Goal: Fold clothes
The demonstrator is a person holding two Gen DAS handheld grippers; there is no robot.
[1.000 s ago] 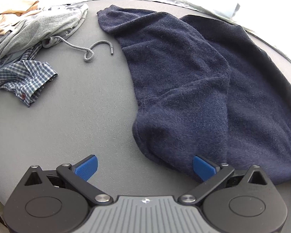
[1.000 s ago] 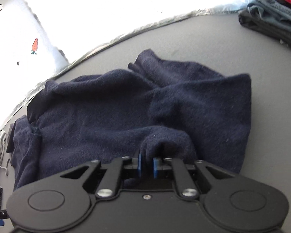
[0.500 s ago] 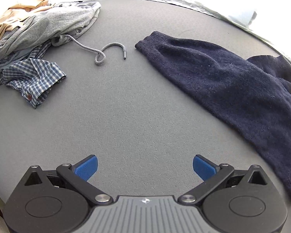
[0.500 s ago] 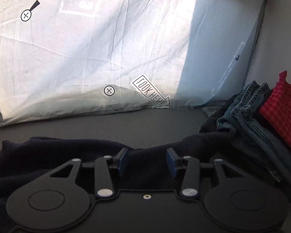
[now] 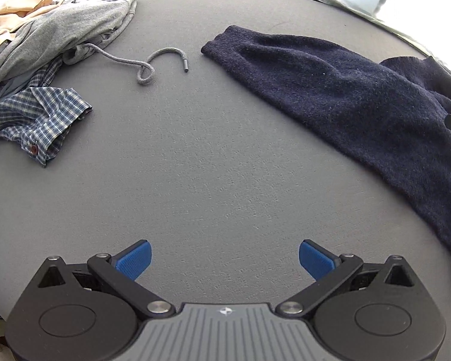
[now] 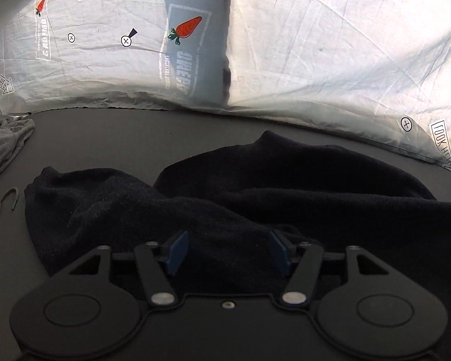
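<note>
A dark navy sweater (image 5: pixel 360 96) lies on the grey table (image 5: pixel 195 165), its sleeve stretched toward the far middle in the left wrist view. My left gripper (image 5: pixel 224 258) is open and empty over bare table, left of the sweater. In the right wrist view the sweater (image 6: pixel 255 192) lies rumpled right in front of my right gripper (image 6: pixel 227 251), which is open with its blue pads over the cloth, holding nothing.
A pile of clothes sits at the far left: a grey hoodie (image 5: pixel 63 30) with a loose drawstring (image 5: pixel 141 63), a blue plaid shirt (image 5: pixel 36 114) and a tan garment (image 5: pixel 18 9). A white printed sheet (image 6: pixel 315 45) hangs behind the table.
My right gripper let go of the sweater and opened, and its view swung left. The sweater was dragged right, away from my left gripper, leaving only its sleeve stretched out.
</note>
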